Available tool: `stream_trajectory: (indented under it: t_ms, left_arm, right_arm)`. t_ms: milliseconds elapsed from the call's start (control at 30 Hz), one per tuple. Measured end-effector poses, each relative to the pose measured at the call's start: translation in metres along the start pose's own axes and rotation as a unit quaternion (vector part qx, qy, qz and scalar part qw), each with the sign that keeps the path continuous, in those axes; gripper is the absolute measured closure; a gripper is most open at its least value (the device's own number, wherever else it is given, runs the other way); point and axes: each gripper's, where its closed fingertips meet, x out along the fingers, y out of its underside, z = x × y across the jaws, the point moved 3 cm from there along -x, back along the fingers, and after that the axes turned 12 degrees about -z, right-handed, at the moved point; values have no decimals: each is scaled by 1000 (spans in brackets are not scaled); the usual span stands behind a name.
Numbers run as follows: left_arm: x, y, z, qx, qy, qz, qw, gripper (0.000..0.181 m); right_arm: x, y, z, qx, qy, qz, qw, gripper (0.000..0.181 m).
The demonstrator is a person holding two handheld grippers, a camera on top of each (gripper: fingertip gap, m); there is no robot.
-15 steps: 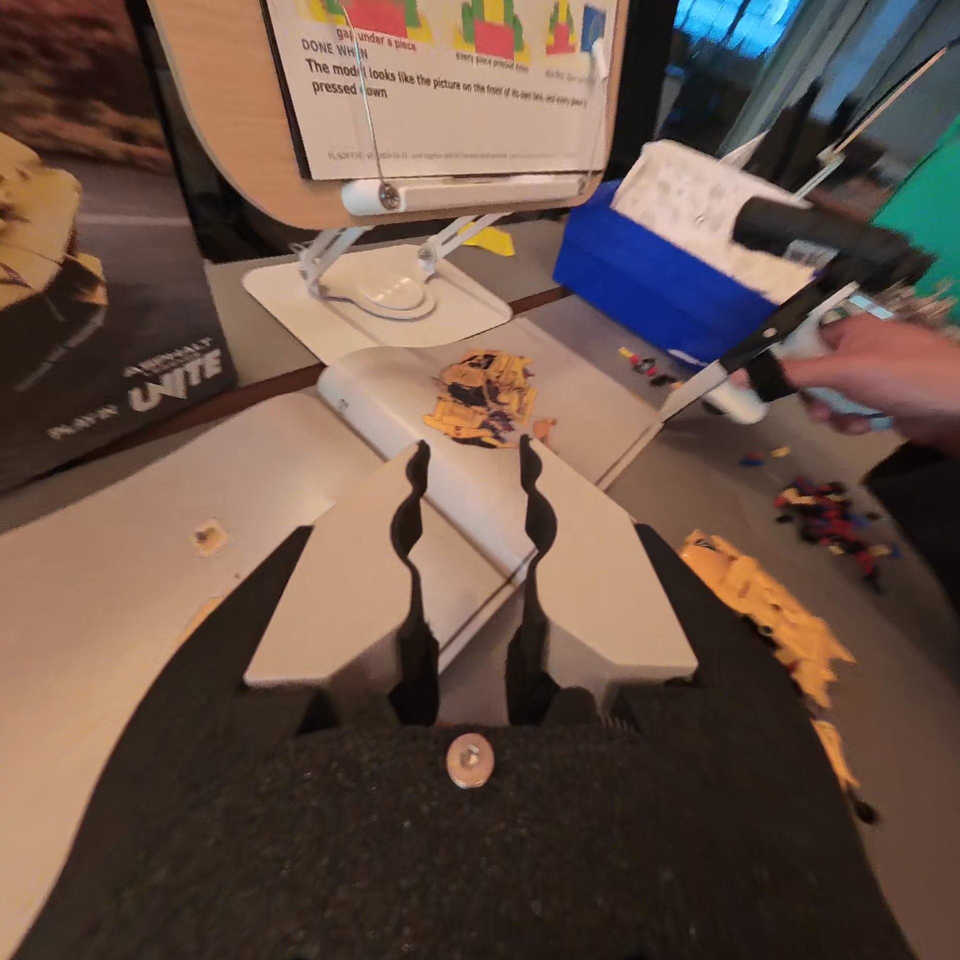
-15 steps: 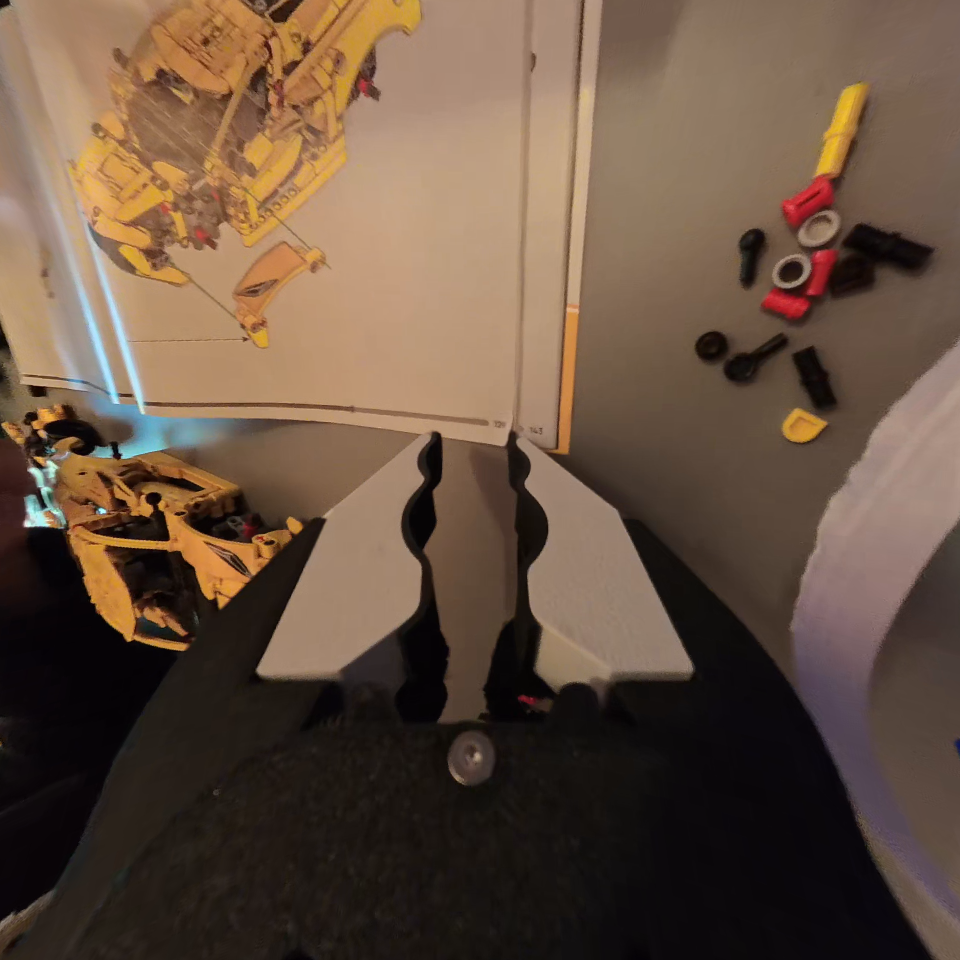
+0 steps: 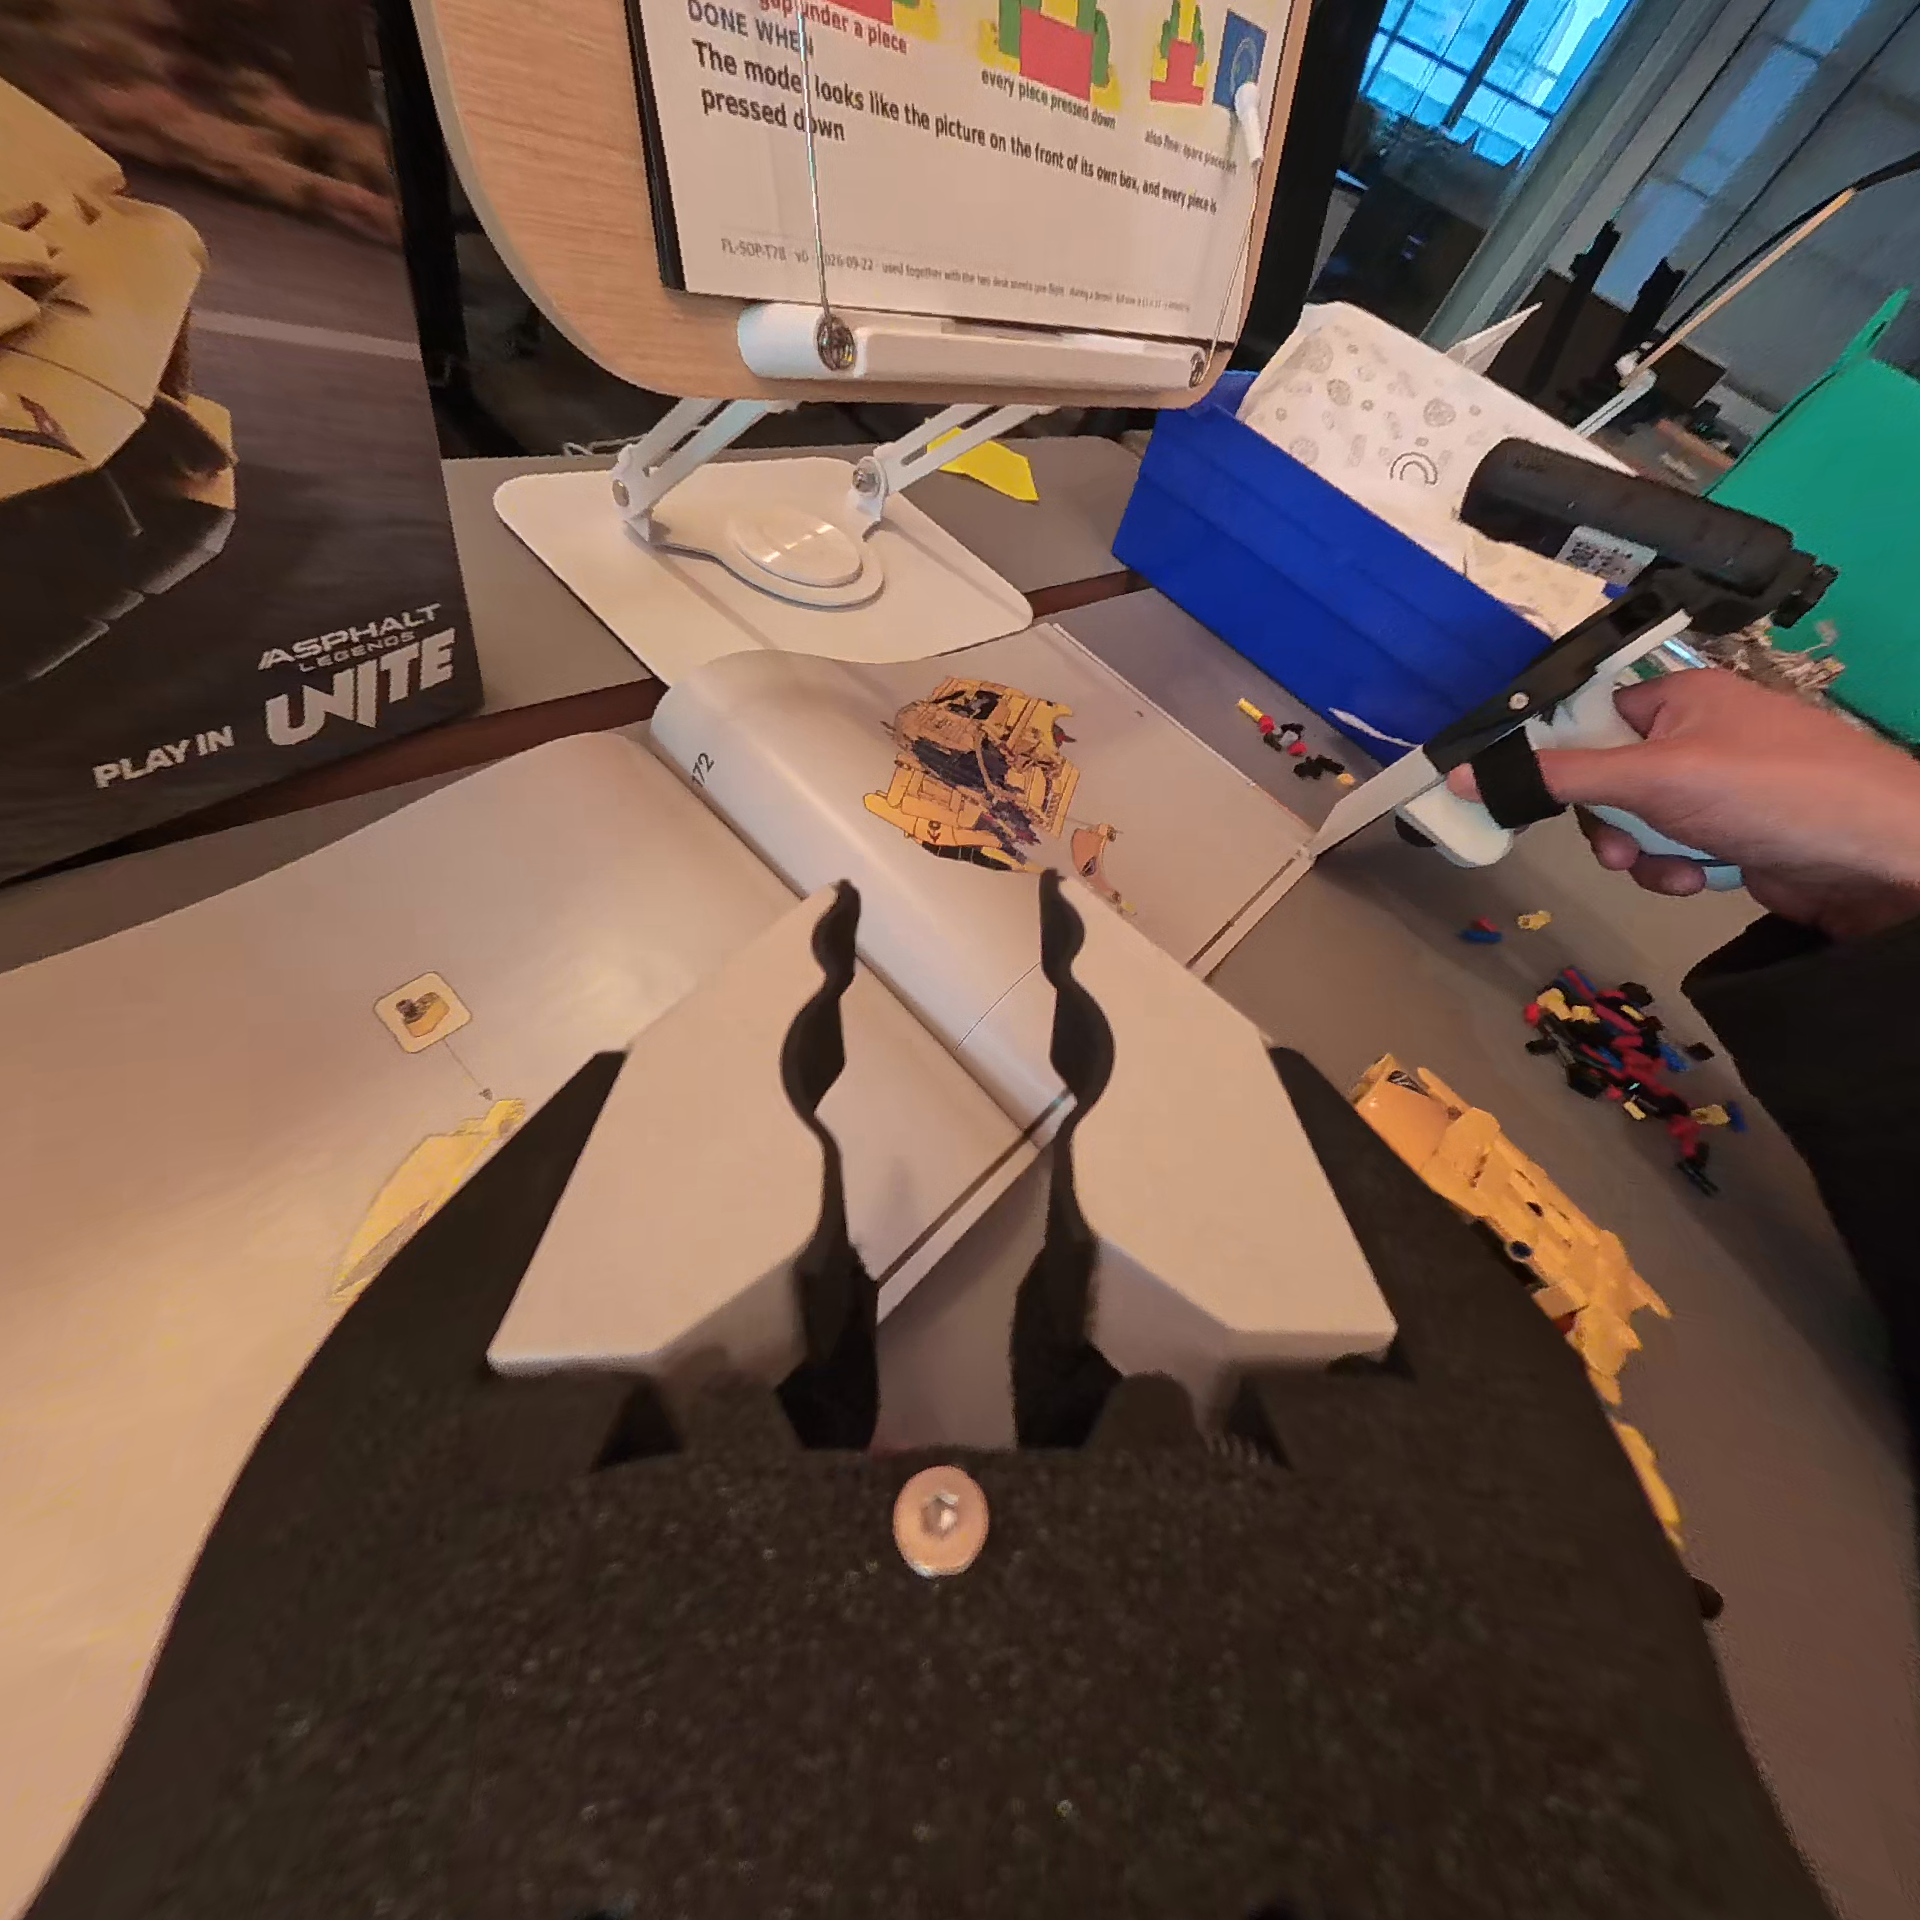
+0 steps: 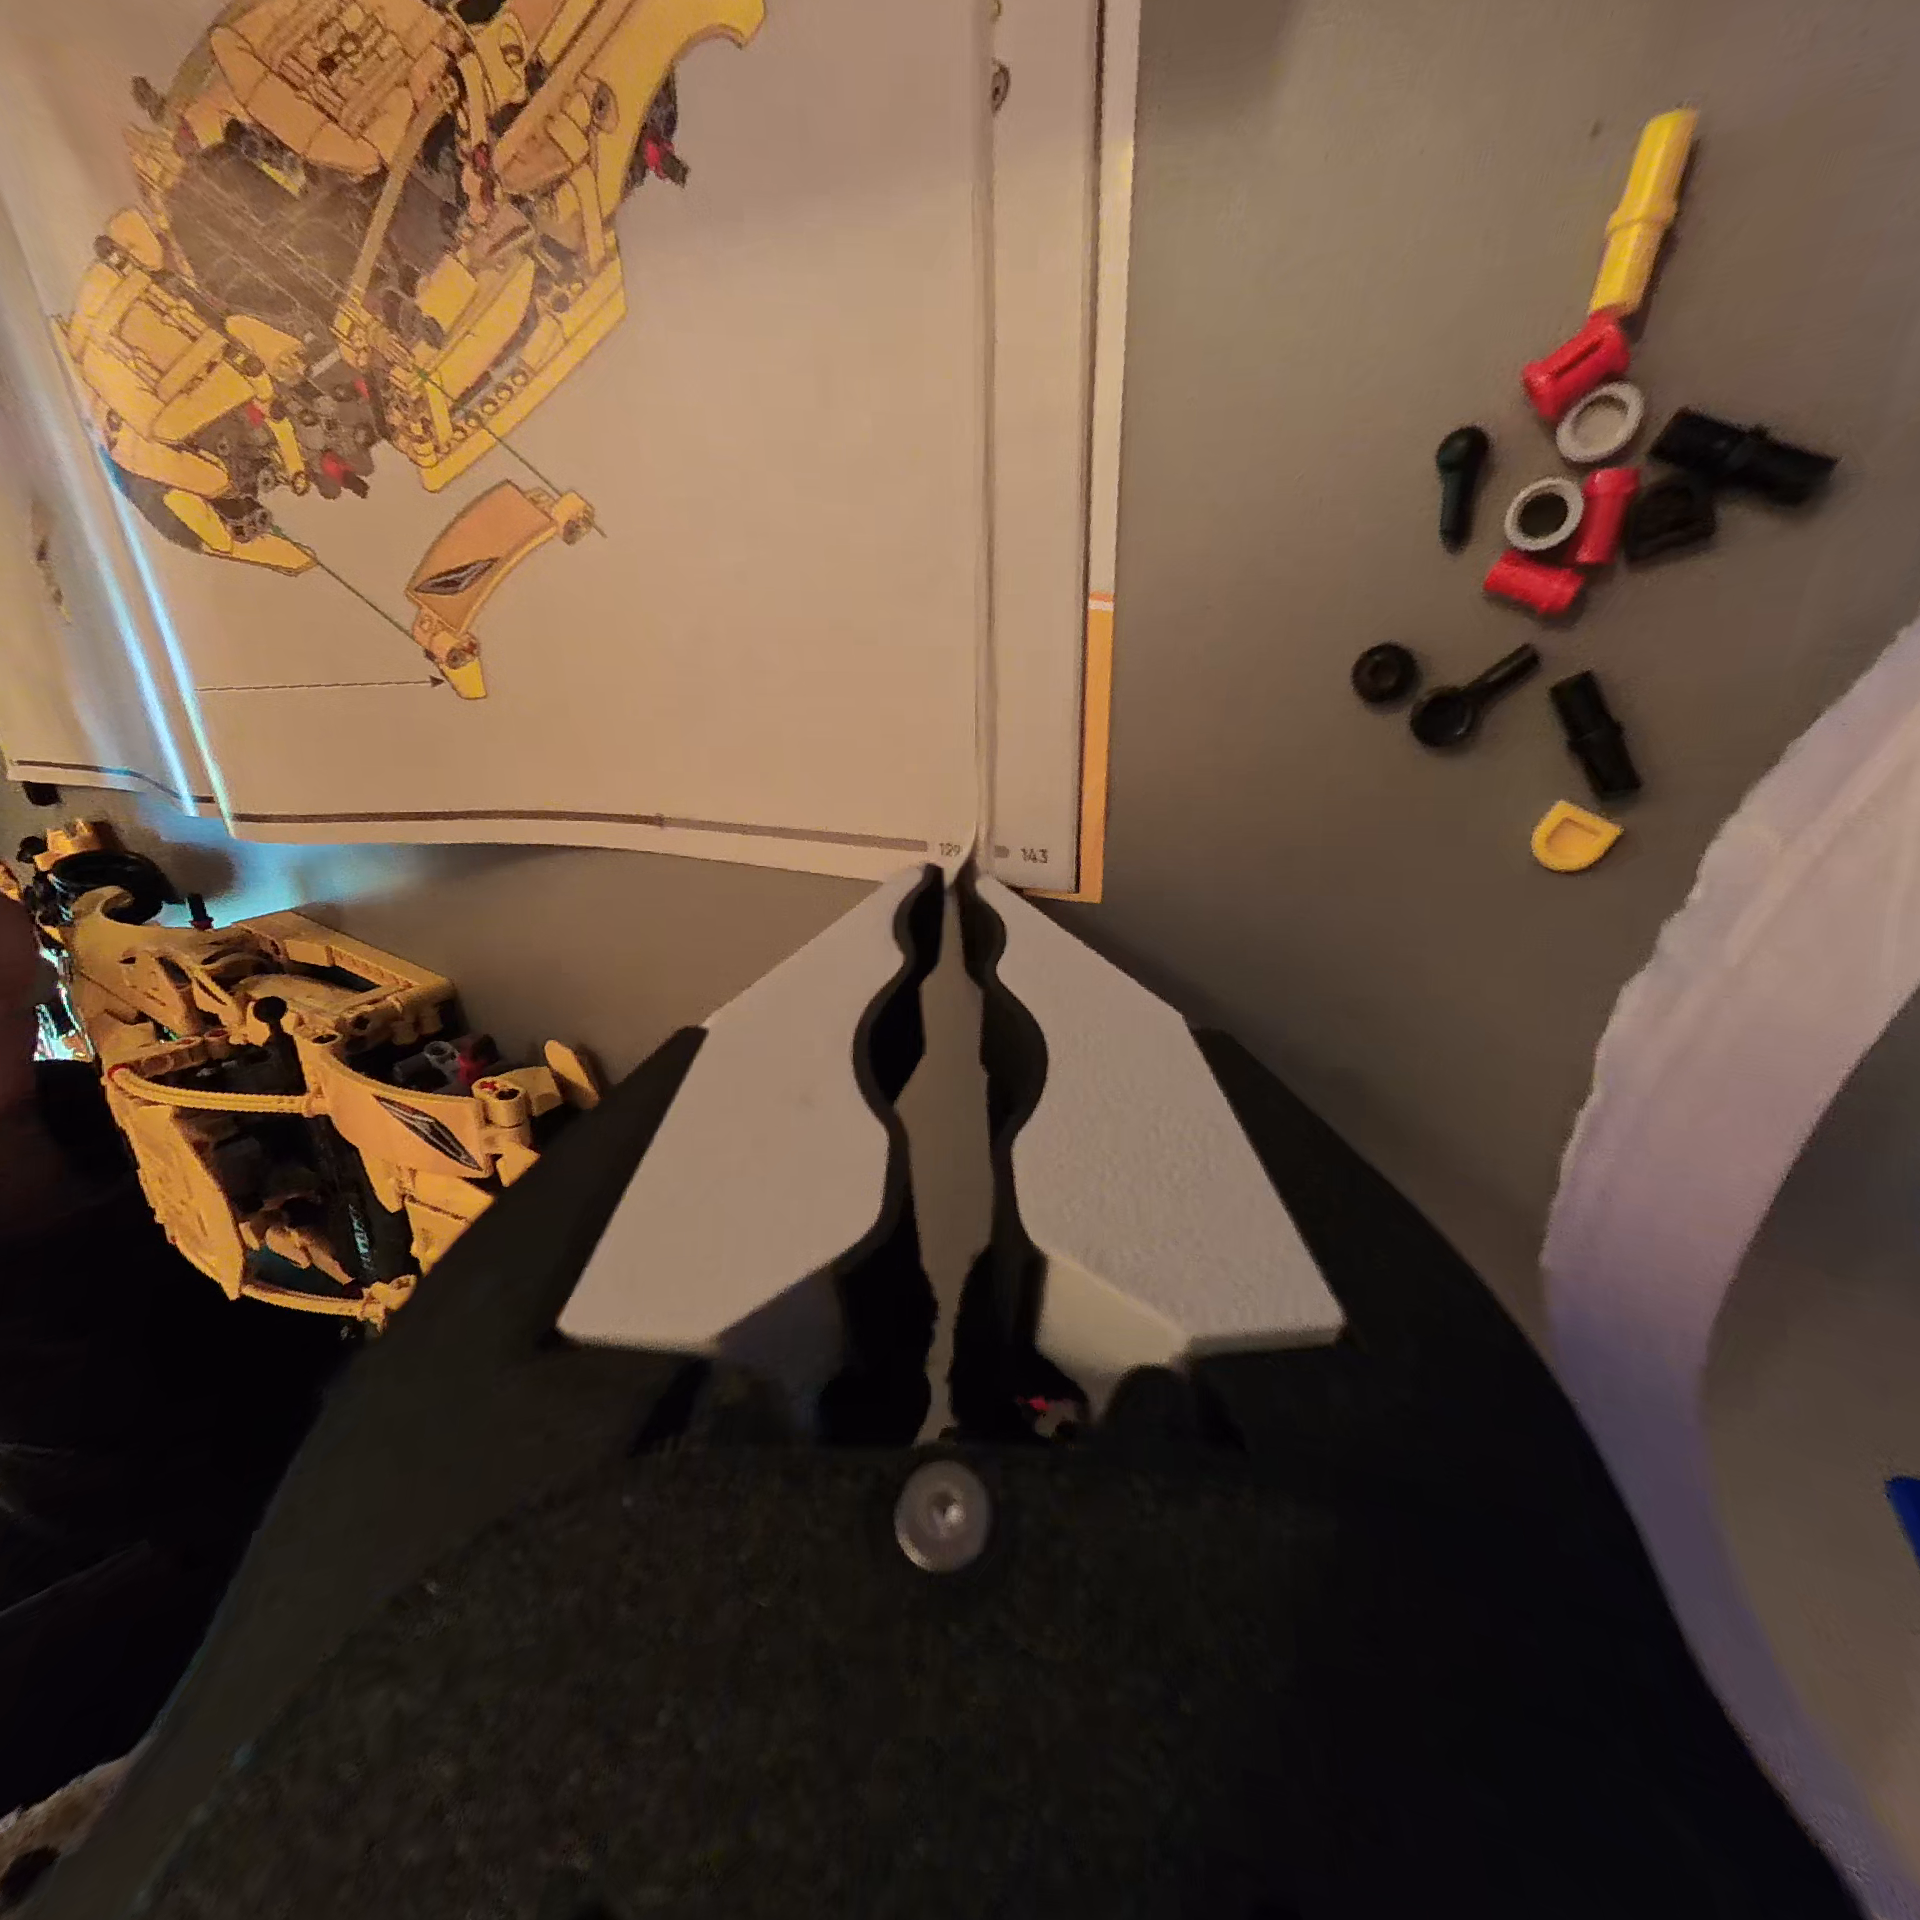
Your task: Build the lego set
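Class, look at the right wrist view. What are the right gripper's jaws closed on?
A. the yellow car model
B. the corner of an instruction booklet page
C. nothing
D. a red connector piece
B: the right gripper has its jaws pinched on the bottom corner of a page of the instruction booklet.

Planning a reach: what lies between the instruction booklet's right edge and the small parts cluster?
Bare grey table, in the right wrist view, between the instruction booklet and the small parts cluster.
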Motion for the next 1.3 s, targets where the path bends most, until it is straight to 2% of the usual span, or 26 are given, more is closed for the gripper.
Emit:
stream_trajectory:
  t_ms: [167,300,400,500,667,800,900,933,967,1000,1033,1133,1167,1233,1300]
  left_arm:
    - [1,1,-2,-1,3,6,1000,146]
    - [0,9,6,-43,-11,33,998,146]
    - [-2,7,12,-98,-9,16,995,146]
    - [-4,4,16,-128,-6,1,992,145]
    - [0,3,-1,-164,49,3,985,143]
    - [1,8,-12,-184,91,23,978,139]
    - [0,3,-12,-205,101,12,974,139]
    - [-1,3,-11,-207,100,12,973,144]
    - [-1,3,-9,-206,94,14,974,156]
    - [-2,4,-6,-206,89,14,974,173]
    - [-4,4,-3,-209,87,13,974,181]
    - [-15,7,17,-221,57,29,973,181]
    - [-22,8,29,-213,35,39,976,181]
    - [-41,9,61,-190,-26,55,980,181]
    - [-61,11,88,-187,-70,63,978,181]
  right_arm:
    - [-3,-3,3,-21,11,-6,1000,181]
    - [-16,-13,27,-73,3,-36,997,181]
    - [-24,-18,63,-143,-24,-57,988,181]
    - [-18,-15,116,-216,-82,-67,971,181]
    - [18,18,206,-345,-165,-43,923,181]
    - [33,39,245,-418,-178,-48,890,181]
    - [37,49,259,-447,-187,-47,873,181]
    - [36,50,264,-449,-196,-54,870,181]
    - [33,52,269,-446,-217,-59,866,181]
    - [30,56,277,-440,-250,-59,860,181]
    - [26,59,283,-425,-285,-59,857,181]
    - [-5,57,304,-331,-434,-66,835,156]
    - [-10,49,301,-321,-437,-85,836,151]
    - [-10,31,284,-367,-393,-137,832,149]
    - [-2,10,268,-426,-339,-200,815,134]
